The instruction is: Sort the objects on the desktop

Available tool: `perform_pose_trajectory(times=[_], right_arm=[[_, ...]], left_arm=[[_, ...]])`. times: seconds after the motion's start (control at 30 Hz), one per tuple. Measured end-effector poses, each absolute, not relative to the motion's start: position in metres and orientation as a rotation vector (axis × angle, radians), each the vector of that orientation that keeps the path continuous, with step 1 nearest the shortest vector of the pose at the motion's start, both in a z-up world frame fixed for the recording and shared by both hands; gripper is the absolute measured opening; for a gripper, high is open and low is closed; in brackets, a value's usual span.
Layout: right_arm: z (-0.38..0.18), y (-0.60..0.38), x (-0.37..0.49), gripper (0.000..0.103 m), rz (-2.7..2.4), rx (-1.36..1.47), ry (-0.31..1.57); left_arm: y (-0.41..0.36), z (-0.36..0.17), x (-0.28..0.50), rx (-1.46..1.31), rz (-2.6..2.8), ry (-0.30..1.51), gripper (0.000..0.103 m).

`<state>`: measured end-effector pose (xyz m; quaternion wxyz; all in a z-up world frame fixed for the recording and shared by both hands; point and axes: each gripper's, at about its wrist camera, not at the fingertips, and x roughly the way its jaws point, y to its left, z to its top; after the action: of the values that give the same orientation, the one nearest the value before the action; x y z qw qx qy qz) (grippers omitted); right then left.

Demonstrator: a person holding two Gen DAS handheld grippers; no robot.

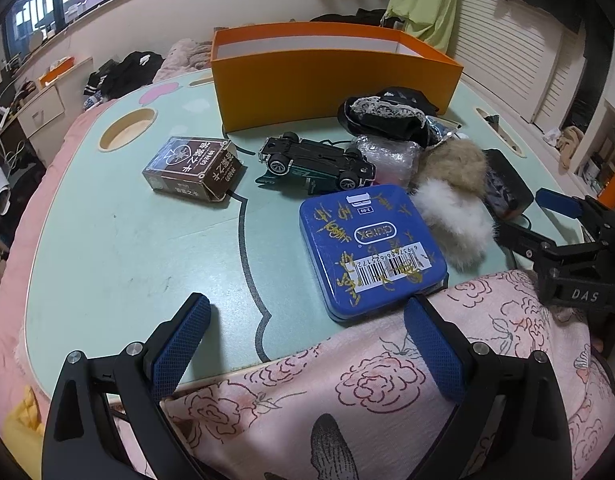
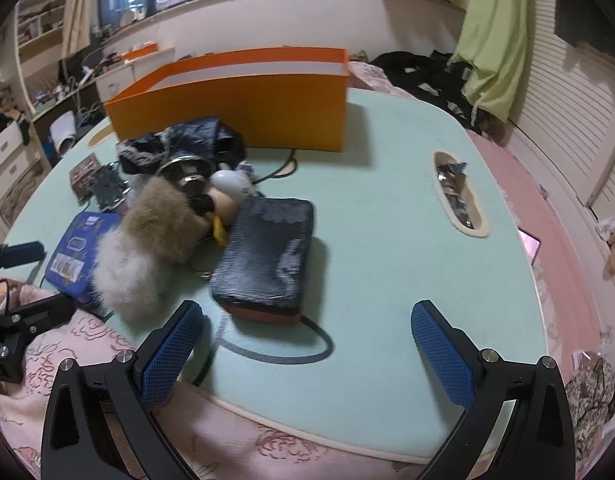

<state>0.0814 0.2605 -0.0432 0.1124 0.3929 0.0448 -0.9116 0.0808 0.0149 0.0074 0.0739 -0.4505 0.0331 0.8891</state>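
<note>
On a mint-green table (image 1: 119, 248) lie a brown card box (image 1: 193, 169), an upturned toy car (image 1: 317, 160), a blue tin (image 1: 371, 246), a brown-and-white fur pom-pom (image 1: 451, 196), black lace cloth (image 1: 387, 114) and a dark wallet (image 2: 267, 254). An orange box (image 1: 331, 76) stands open at the back. My left gripper (image 1: 307, 340) is open at the table's near edge, just in front of the tin. My right gripper (image 2: 307, 344) is open over the near edge, close in front of the wallet, with nothing between its fingers.
A pink floral blanket (image 1: 387, 392) covers the near edge. The table has a round cut-out (image 1: 127, 130) at the left and a slot (image 2: 459, 194) holding foil wrappers at the right. A small white figurine (image 2: 231, 184) sits in the pile. Bare table surface lies right of the wallet.
</note>
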Motion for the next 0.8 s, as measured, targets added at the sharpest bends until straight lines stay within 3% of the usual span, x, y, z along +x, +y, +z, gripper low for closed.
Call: perform_pose_trajectory(times=[0.8], right_arm=[[-0.0406, 0.2575, 0.0857, 0.103, -2.666, 1.108, 0.163]], left_arm=[[0.0187, 0.0078, 0.0867, -1.334, 2.670, 0.080, 0.097]])
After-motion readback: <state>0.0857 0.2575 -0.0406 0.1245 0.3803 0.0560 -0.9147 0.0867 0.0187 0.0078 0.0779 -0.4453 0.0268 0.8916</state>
